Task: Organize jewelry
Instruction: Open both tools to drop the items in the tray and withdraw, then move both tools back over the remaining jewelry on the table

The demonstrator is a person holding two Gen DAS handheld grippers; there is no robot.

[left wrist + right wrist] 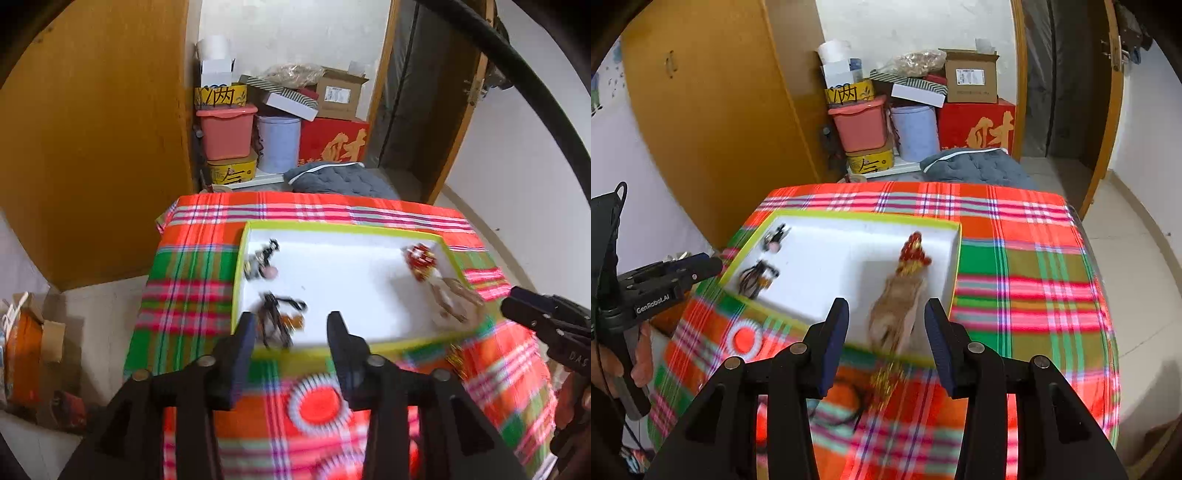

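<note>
A white tray with a lime rim (pixel 332 226) (pixel 857 217) lies on the plaid cloth. Inside it, a small black piece (pixel 264 258) (pixel 775 236) and a dark tangled piece (pixel 279 321) (pixel 755 278) rest at the left. A red-and-gold ornament (pixel 421 260) (pixel 914 254) with a brown tassel (pixel 456 301) (pixel 897 314) lies at the right. My left gripper (pixel 291 332) (pixel 714 266) hangs open above the tray's near left corner. My right gripper (pixel 886 325) (pixel 517 302) is open over the tassel's end, its pads clear of it. A blurred gold piece (pixel 886 380) lies on the cloth.
The plaid-covered table (pixel 1015 295) drops off at the right and far edges. A black cord (pixel 849 402) lies on the cloth near me. Beyond stand an orange wardrobe (pixel 92 147), stacked boxes and tubs (pixel 280 118), a grey cushion (pixel 340 179) and a doorway (pixel 424 110).
</note>
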